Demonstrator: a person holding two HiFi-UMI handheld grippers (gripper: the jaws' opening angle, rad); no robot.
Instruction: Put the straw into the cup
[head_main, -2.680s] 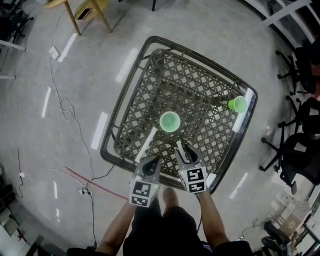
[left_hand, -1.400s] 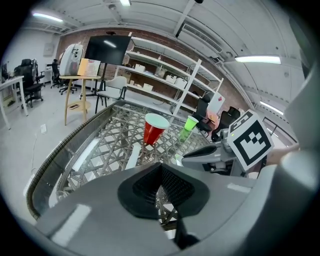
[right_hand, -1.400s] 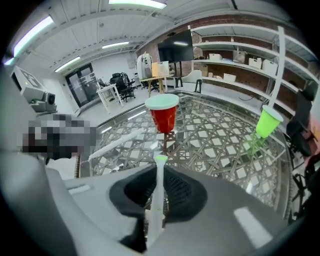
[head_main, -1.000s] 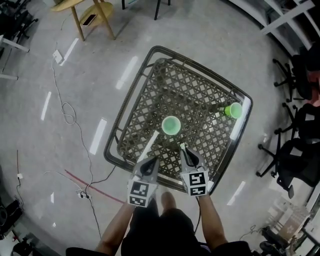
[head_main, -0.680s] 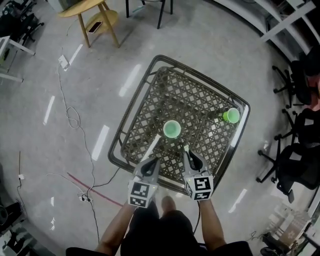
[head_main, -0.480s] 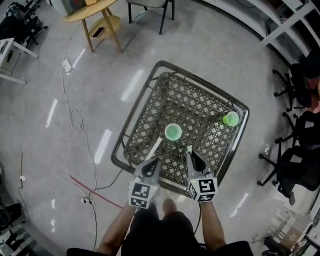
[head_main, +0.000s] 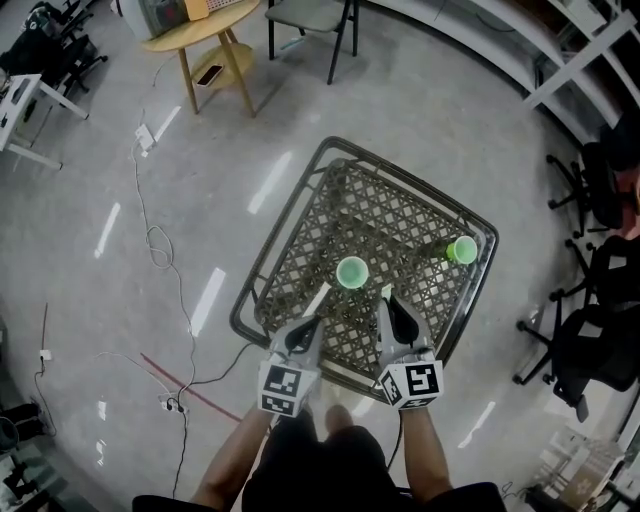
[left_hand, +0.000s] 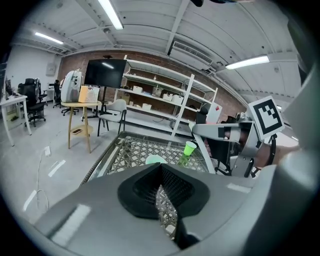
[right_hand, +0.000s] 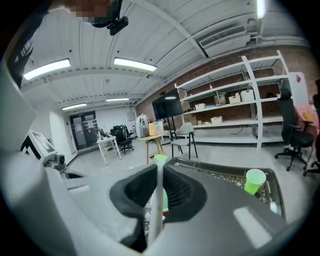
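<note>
A green cup stands upright near the middle of the lattice table; its rim shows just past the left jaws. My right gripper is shut on a white straw with a green tip, which sticks up between the jaws and hangs above the table on the near right side of the cup. My left gripper is shut on nothing, near the table's front edge and left of the cup. In the left gripper view the jaws meet with no gap.
A second green cup stands at the table's right corner, also seen as a cup in the right gripper view. A white streak lies on the tabletop ahead of the left gripper. A wooden side table, a chair and floor cables surround the table.
Both grippers have risen, the right one more, carrying the straw upward. The table and cups now look smaller and farther below. The left jaws stay shut.
</note>
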